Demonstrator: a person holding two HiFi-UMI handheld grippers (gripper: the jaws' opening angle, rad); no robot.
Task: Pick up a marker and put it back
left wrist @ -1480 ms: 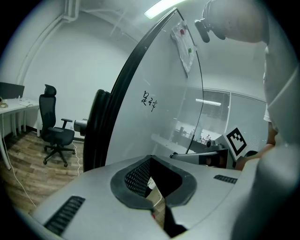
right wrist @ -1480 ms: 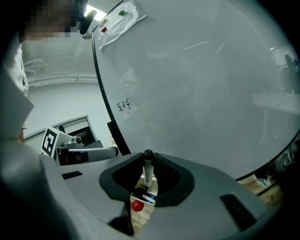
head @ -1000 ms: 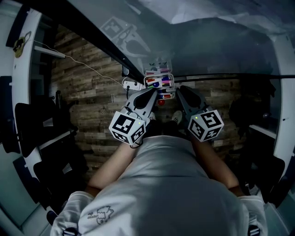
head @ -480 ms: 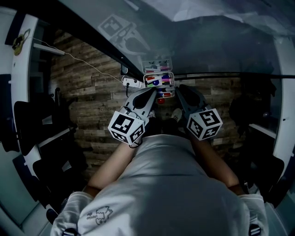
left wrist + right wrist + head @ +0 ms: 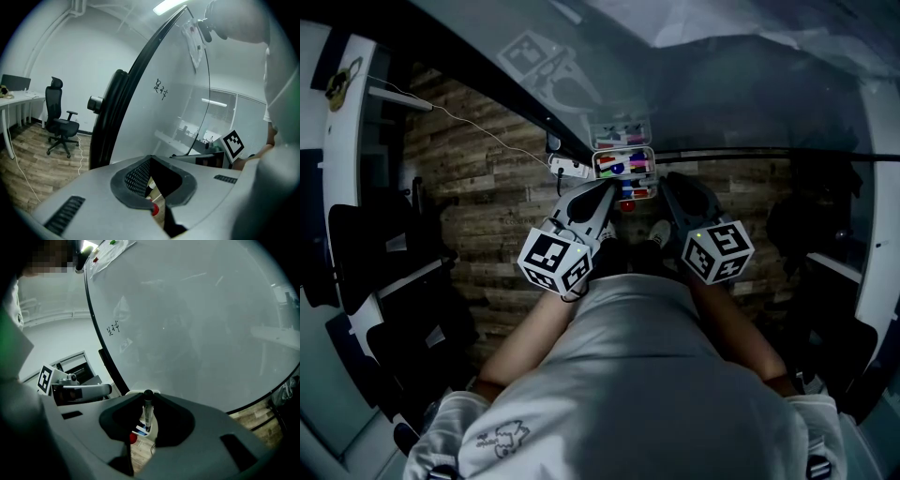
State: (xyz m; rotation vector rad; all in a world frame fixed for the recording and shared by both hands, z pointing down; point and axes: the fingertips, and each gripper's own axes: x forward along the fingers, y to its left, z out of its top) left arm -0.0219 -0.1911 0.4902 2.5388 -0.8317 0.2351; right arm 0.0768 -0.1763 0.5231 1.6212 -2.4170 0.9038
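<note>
A white marker tray [image 5: 623, 166] holding several coloured markers hangs at the lower edge of the whiteboard [image 5: 722, 84]. Just below it in the head view are my left gripper [image 5: 607, 190] and right gripper [image 5: 668, 190], side by side. In the right gripper view the right gripper [image 5: 148, 395] is shut on a slim marker [image 5: 148, 412] with a black cap, held upright between the tips over the tray [image 5: 140, 430]. The left gripper [image 5: 151, 160] has its jaws together with nothing between them. A small red round thing [image 5: 154, 209] shows below its jaws.
The whiteboard [image 5: 197, 310] fills the space ahead, with its dark frame [image 5: 112, 117] running down to the wood floor [image 5: 487, 216]. An office chair [image 5: 60, 124] and a desk [image 5: 14, 98] stand off to the left. A white cable [image 5: 478, 136] trails across the floor.
Both grippers stay beneath the tray. The left gripper's marker cube has drifted slightly left and down; the right one has barely moved.
</note>
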